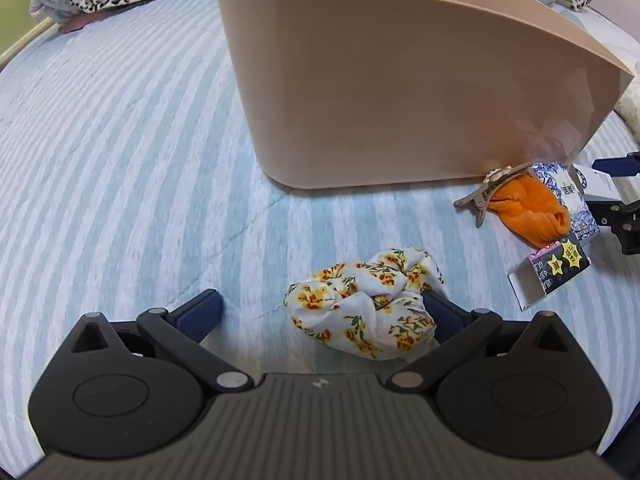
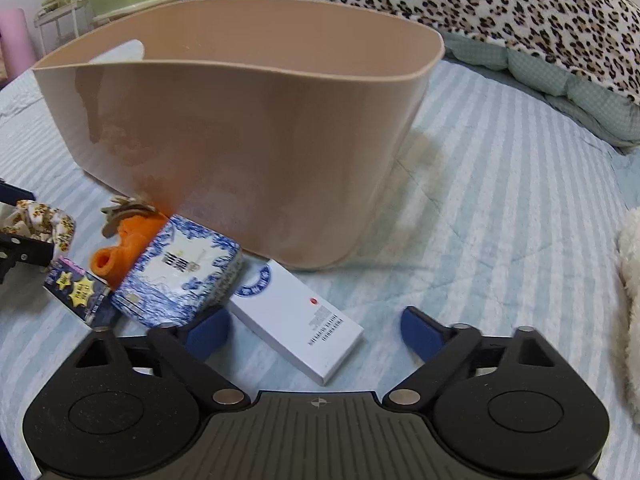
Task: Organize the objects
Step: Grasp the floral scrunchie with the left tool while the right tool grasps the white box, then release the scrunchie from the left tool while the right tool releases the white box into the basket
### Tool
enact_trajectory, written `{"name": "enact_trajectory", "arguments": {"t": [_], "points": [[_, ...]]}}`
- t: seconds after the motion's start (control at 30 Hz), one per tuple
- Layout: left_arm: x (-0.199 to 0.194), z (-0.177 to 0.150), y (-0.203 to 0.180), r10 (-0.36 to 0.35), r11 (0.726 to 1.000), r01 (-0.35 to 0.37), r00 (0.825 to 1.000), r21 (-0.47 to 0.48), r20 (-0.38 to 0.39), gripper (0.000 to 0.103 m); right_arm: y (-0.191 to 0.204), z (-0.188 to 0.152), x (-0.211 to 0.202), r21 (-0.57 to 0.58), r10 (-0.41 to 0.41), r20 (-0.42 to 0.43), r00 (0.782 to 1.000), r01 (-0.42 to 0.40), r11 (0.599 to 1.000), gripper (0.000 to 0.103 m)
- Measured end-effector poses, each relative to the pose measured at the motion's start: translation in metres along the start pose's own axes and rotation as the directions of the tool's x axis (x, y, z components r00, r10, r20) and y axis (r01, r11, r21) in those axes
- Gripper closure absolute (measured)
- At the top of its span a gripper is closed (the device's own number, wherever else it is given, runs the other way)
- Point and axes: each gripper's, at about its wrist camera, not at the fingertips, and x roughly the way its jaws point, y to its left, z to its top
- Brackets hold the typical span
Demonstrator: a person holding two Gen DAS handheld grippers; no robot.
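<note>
A beige plastic bin [image 1: 384,80] stands on the striped bed; it also shows in the right wrist view [image 2: 248,144]. My left gripper [image 1: 320,308] is open, with a floral scrunchie [image 1: 368,308] lying between its fingers, against the right one. My right gripper [image 2: 316,328] is open around the near end of a white box [image 2: 300,316]. A blue-and-white tissue pack [image 2: 180,276], an orange cloth [image 2: 128,248], a hair clip [image 1: 484,192] and a dark starred box [image 1: 552,276] lie in front of the bin.
A leopard-print blanket [image 2: 480,12] is bunched along the far side of the bed. A fluffy white thing [image 2: 630,300] sits at the right edge. The striped sheet [image 1: 120,160] stretches to the left of the bin.
</note>
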Motion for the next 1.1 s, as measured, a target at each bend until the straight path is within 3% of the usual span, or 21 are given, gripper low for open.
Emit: {"name": "enact_trajectory", "arguments": {"t": [0.07, 0.1, 0.2, 0.4, 0.57, 0.7, 0.93, 1.1], "points": [[-0.004, -0.002, -0.004, 0.011, 1.0, -0.011, 1.0, 0.019, 0.015, 0.003, 0.002, 0.0, -0.004, 0.002, 0.009, 0.006, 1.0, -0.009, 1.0, 0.034], [-0.007, -0.002, -0.006, 0.005, 0.999, -0.006, 1.0, 0.034, 0.026, 0.012, 0.004, 0.0, -0.005, -0.001, 0.007, 0.004, 1.0, -0.007, 1.0, 0.042], [-0.018, -0.004, -0.014, -0.016, 0.997, 0.012, 0.999, 0.077, 0.049, 0.042, 0.005, 0.002, -0.01, -0.012, 0.003, -0.001, 1.0, -0.003, 1.0, 0.043], [-0.031, -0.004, -0.024, -0.041, 0.994, 0.035, 0.997, 0.099, 0.065, 0.082, 0.013, -0.005, -0.023, -0.03, -0.03, 0.012, 0.999, 0.03, 0.999, 0.043], [-0.048, -0.002, -0.029, -0.032, 0.994, 0.02, 0.994, 0.108, 0.105, 0.089, 0.007, -0.002, -0.047, 0.019, -0.049, 0.064, 0.997, 0.048, 0.999, 0.043], [-0.06, 0.02, -0.025, -0.038, 0.996, 0.023, 0.985, 0.092, 0.169, 0.089, 0.004, 0.003, -0.069, 0.045, -0.066, 0.116, 0.991, 0.061, 0.997, 0.043], [-0.105, 0.047, -0.028, -0.043, 0.995, 0.014, 0.951, 0.096, 0.306, 0.089, 0.004, 0.018, -0.11, 0.089, -0.101, 0.235, 0.967, 0.082, 0.993, 0.043], [-0.116, 0.075, -0.035, -0.036, 0.995, -0.002, 0.927, 0.101, 0.373, 0.089, 0.002, 0.042, -0.123, 0.118, -0.125, 0.308, 0.943, 0.092, 0.989, 0.043]]}}
